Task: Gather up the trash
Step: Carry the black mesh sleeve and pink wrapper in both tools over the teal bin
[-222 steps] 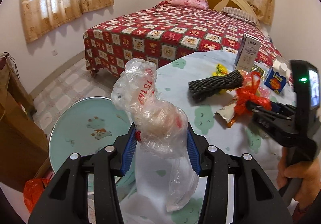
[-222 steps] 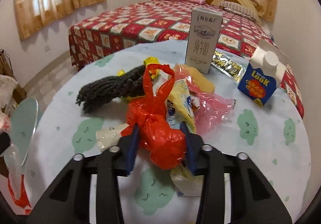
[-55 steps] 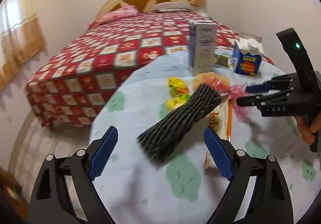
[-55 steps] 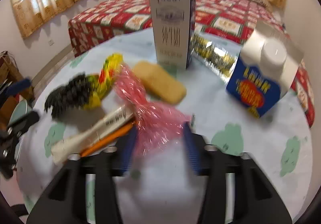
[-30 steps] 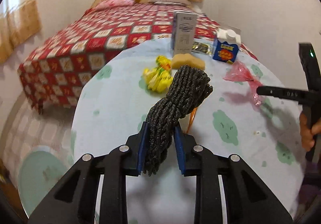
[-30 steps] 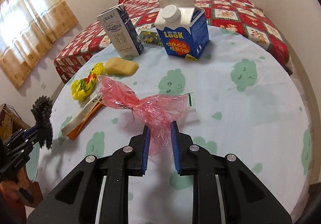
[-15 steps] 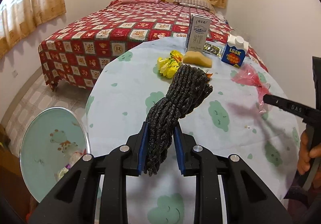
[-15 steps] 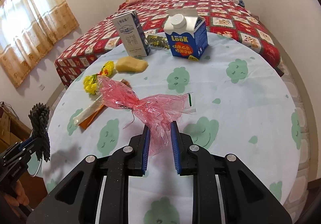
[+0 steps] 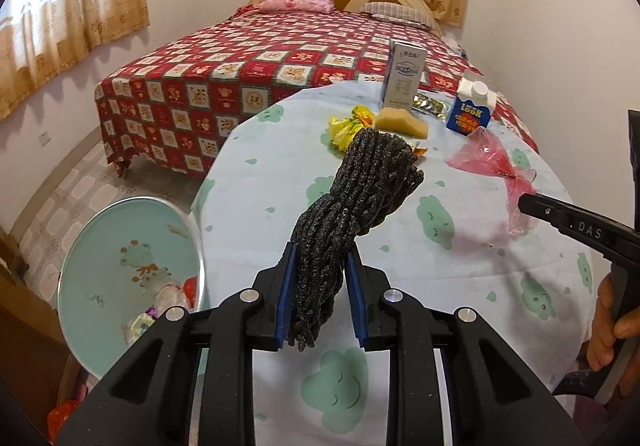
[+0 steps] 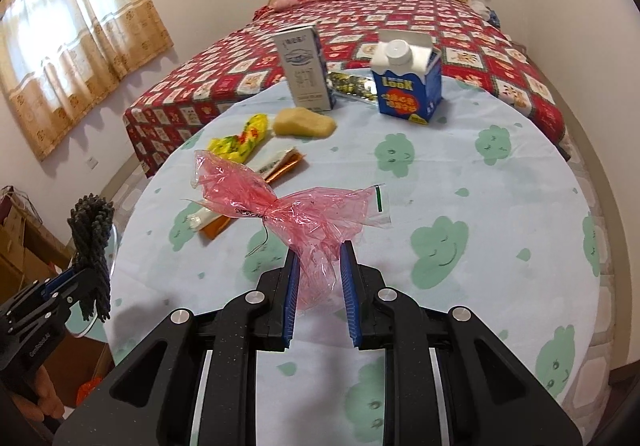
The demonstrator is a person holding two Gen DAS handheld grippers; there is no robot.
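My left gripper (image 9: 320, 286) is shut on a black foam net sleeve (image 9: 356, 198), held up above the round table (image 9: 256, 182). My right gripper (image 10: 318, 278) is shut on a crumpled pink plastic bag (image 10: 292, 210), lifted over the table (image 10: 500, 186). In the left wrist view the pink bag (image 9: 492, 162) and the right gripper's fingers (image 9: 576, 226) show at the right. In the right wrist view the net sleeve (image 10: 92, 230) and left gripper (image 10: 60, 290) appear at the far left. A round bin (image 9: 128, 278) with trash inside stands on the floor left of the table.
On the table lie a yellow wrapper (image 10: 240, 138), a tan sponge-like lump (image 10: 304, 122), white and orange wrappers (image 10: 248, 198), a grey-white carton (image 10: 306, 70), a foil packet (image 10: 356, 86) and a blue milk carton (image 10: 408, 82). A red-quilted bed (image 9: 280, 62) stands behind.
Both grippers have drawn back and risen a little with their loads. The left view has swung so the bin on the floor shows more fully at the lower left.
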